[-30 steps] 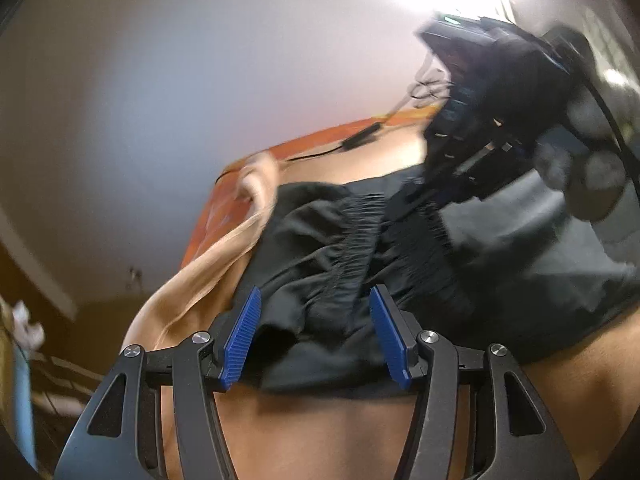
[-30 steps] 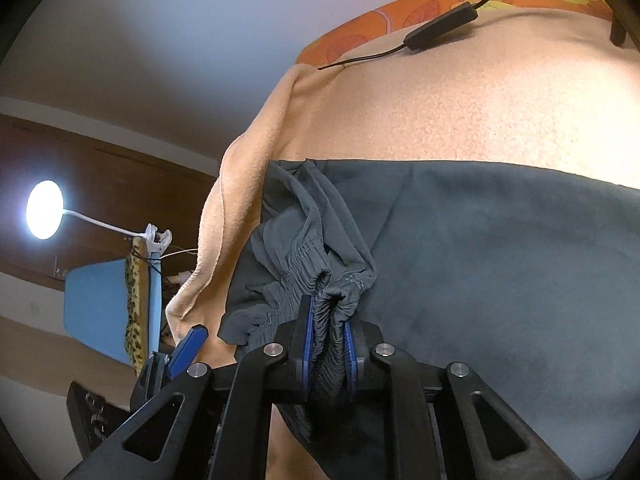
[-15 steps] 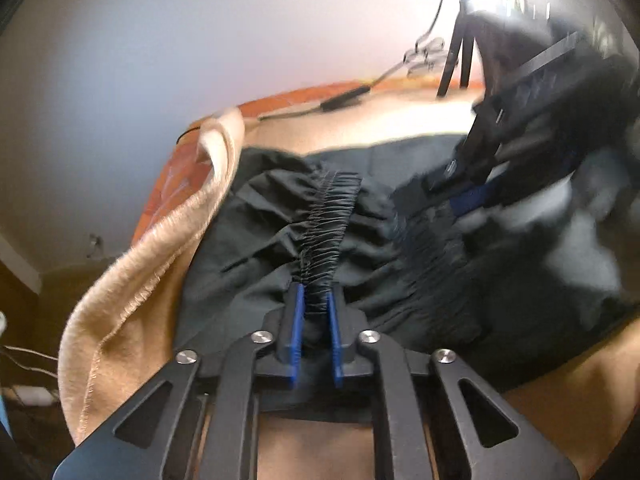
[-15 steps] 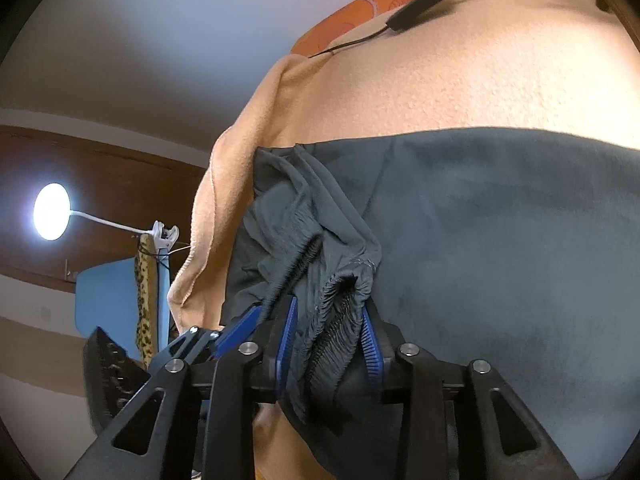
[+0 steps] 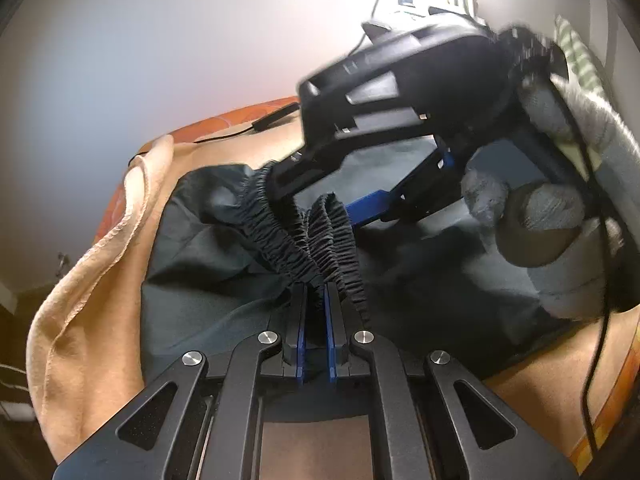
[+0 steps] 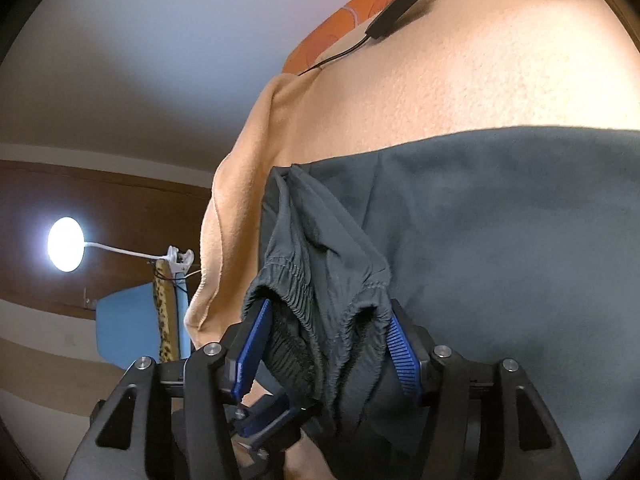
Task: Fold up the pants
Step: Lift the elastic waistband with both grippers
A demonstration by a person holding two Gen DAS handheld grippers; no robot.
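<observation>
Pants: dark, lying on the peach blanket.
Left tongs: clamped on the gathered waistband.
Right tongs: opening; waistband between, unpinched.
Advice: keep the left grip firm; withdraw the right without snagging.

Top glare, fisheye warp, motion blur
</observation>
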